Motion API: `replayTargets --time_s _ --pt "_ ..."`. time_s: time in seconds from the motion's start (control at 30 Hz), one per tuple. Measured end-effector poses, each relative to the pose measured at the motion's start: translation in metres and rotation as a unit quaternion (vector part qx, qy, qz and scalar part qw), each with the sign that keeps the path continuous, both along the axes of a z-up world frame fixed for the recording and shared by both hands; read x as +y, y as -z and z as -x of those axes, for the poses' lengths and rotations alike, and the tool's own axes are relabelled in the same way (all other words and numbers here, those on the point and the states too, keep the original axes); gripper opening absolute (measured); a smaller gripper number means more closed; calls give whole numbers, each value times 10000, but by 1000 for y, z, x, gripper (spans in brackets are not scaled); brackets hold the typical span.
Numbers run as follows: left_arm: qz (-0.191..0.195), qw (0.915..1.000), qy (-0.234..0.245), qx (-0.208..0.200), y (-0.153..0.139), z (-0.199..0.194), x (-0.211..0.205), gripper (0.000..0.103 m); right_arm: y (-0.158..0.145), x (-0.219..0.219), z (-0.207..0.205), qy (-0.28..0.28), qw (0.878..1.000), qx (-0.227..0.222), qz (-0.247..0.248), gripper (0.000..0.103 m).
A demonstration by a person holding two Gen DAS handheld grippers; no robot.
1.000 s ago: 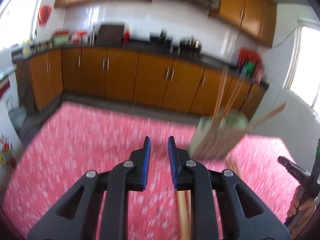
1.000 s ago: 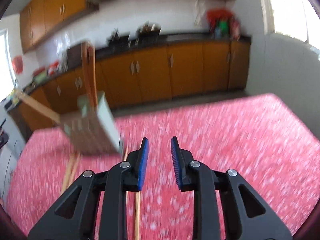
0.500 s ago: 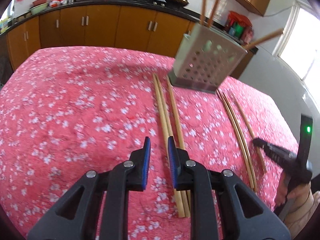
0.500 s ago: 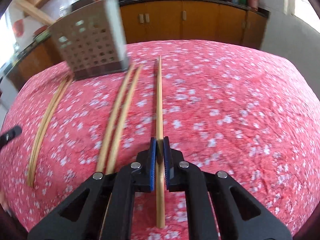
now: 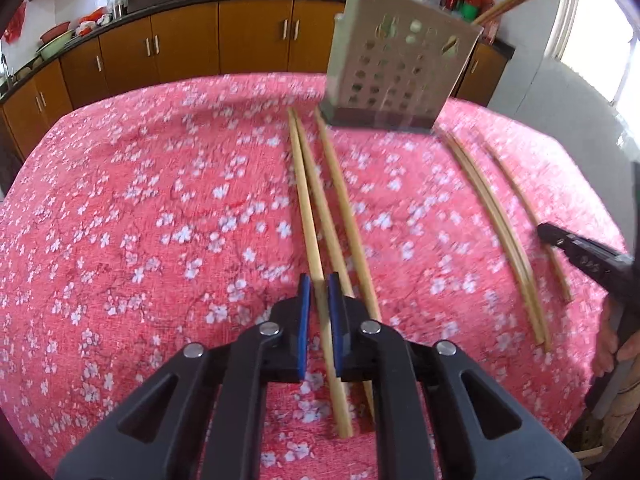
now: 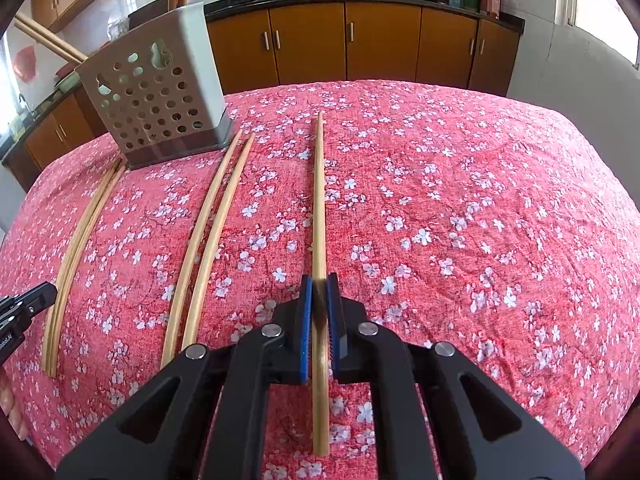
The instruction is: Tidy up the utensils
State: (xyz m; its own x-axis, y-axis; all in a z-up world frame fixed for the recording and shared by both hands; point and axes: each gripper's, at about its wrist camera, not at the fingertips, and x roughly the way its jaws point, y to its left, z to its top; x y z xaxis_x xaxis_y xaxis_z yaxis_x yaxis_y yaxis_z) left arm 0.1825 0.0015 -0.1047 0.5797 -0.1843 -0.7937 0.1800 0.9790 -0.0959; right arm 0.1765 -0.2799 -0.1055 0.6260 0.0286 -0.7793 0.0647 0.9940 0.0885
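Wooden chopsticks (image 6: 319, 208): five on the cloth (image 6: 460, 200), one perforated holder (image 6: 160, 108).

Left tool (image 5: 319, 300) now astride one chopstick (image 5: 310, 224) (formerly beside it).

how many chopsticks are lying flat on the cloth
6: three chopsticks at the left gripper, a pair mid-cloth, one in the right gripper jaws. More stand in the holder.

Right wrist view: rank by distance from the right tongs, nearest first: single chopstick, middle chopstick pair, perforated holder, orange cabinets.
1. Single long bamboo chopstick: between the blue pads of the right tongs.
2. Pair of bamboo chopsticks: just left, on the pink floral tablecloth.
3. Grey perforated plastic utensil holder: far left, upright.
4. Orange wooden cabinets: beyond the table.
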Motion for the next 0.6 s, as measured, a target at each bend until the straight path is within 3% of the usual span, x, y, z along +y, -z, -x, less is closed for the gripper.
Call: replayTargets --time_s 0.23,0.43,0.6 --pt "-144 9996 -242 -51 3 -9 6 8 -1 9 3 -279 9996 -48 -5 8" --pt "-195 9959 -883 -7 -1 -40 44 9 -2 -3 -16 8 10000 -59 51 8" --pt "-204 9944 -1034 -104 -3 -48 63 11 -1 -6 -30 129 9997 -128 167 8"
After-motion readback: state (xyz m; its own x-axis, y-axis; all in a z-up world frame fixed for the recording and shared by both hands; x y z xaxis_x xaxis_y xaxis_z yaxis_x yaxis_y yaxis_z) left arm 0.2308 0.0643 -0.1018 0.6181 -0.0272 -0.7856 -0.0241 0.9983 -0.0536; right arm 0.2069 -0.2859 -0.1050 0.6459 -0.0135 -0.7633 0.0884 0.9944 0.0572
